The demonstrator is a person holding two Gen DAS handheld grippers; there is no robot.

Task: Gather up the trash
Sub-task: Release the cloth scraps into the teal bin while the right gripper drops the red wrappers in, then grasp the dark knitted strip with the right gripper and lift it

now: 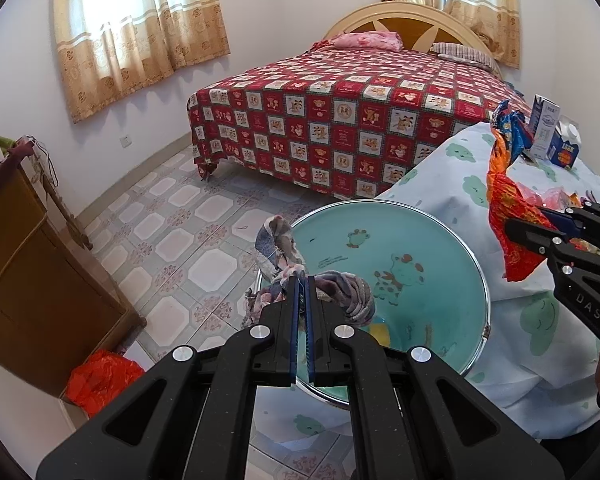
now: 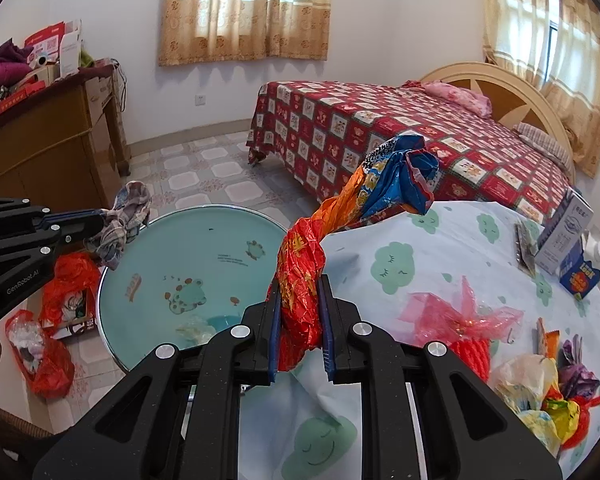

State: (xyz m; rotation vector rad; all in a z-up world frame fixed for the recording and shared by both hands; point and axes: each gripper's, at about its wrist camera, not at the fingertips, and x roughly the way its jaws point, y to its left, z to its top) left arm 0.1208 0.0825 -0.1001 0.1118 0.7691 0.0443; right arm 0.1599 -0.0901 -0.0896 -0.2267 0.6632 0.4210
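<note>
My left gripper (image 1: 303, 280) is shut on a crumpled plaid rag (image 1: 284, 252), which hangs over the near-left rim of a round teal basin (image 1: 400, 236) with cartoon prints. From the right wrist view the same gripper (image 2: 100, 220) holds the rag (image 2: 126, 220) above the basin (image 2: 204, 240). My right gripper (image 2: 300, 286) is shut on a twisted orange, red and blue foil wrapper (image 2: 364, 192) that stands up over the table edge. In the left wrist view that gripper (image 1: 512, 228) and its wrapper (image 1: 508, 184) are at the right. A little clear plastic (image 2: 196, 330) lies in the basin.
The table's cloud-print cloth (image 2: 420, 240) carries pink film (image 2: 460, 316), a yellow and white bag (image 2: 532, 392) and two cartons (image 2: 568, 232). Red bags (image 2: 52, 360) lie on the tiled floor by a wooden cabinet (image 1: 32, 280). A bed (image 1: 340, 120) stands behind.
</note>
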